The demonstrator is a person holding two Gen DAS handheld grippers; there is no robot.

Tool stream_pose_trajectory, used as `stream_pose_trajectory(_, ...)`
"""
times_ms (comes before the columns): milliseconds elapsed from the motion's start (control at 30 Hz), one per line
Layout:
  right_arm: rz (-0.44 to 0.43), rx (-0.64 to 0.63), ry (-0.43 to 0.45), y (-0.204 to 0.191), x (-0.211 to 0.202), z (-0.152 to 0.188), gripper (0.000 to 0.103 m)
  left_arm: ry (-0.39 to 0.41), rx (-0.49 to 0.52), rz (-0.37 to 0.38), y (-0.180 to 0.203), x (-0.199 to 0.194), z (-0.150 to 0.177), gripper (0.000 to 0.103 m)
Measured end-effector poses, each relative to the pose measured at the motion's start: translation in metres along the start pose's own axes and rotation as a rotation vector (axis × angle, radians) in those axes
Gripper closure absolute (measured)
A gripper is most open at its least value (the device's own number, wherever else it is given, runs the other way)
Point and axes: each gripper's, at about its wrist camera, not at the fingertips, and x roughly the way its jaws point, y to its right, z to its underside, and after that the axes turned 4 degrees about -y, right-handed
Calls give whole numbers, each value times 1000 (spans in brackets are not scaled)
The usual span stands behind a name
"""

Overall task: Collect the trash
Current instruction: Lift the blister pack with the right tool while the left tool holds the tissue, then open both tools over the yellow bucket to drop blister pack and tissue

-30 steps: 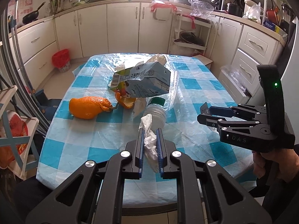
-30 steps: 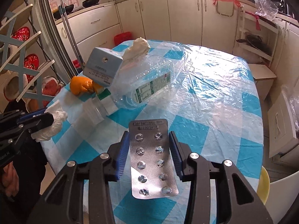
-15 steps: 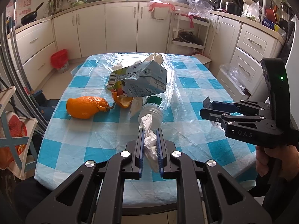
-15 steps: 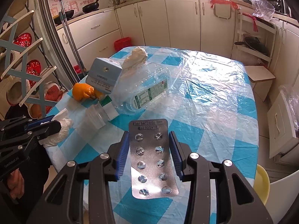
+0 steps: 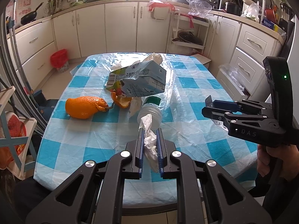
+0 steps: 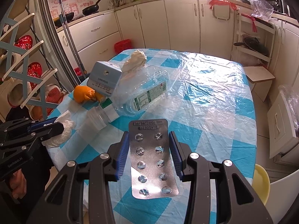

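The crumpled tissue (image 5: 149, 145) is soft and nearly weightless, pinched mid-wad in the left hand-held gripper (image 5: 150, 145) above the surface (image 5: 205, 85). The stiff, slick pill sheet (image 6: 152, 156) sits edge-clamped in the right hand-held gripper (image 6: 149, 155). Carton (image 5: 138, 81), bottle (image 6: 145, 95) and orange (image 5: 84, 107) lie beyond.

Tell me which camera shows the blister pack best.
The right wrist view: the blister pack lies face-up between the right gripper fingers, every pocket visible. The left wrist view shows only its thin corner edge-on, sticking out past that gripper's tips.
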Motion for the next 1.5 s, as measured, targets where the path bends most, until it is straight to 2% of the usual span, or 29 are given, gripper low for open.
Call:
stream_pose_trajectory(600, 0, 44, 35, 21, -20, 6, 61, -2, 28, 32, 18, 3, -6, 91)
stream_pose_trajectory(1033, 37, 156, 68, 66, -43, 18, 61, -19, 83, 88, 54, 13, -10, 91)
stream_pose_trajectory(1200, 145, 253, 55, 99, -50, 24, 61, -15, 94, 120, 66, 16, -17, 91)
stream_pose_trajectory(1333, 290, 430, 3, 148, -49, 42, 61, -12, 111, 154, 81, 20, -22, 91)
stream_pose_trajectory(1433, 367, 566, -73, 185, -40, 57, 60, -12, 127, 182, 95, 23, -26, 91)
stream_pose_trajectory(1500, 399, 648, -101, 202, -37, 67, 56, -11, 136, 201, 104, 25, -28, 91)
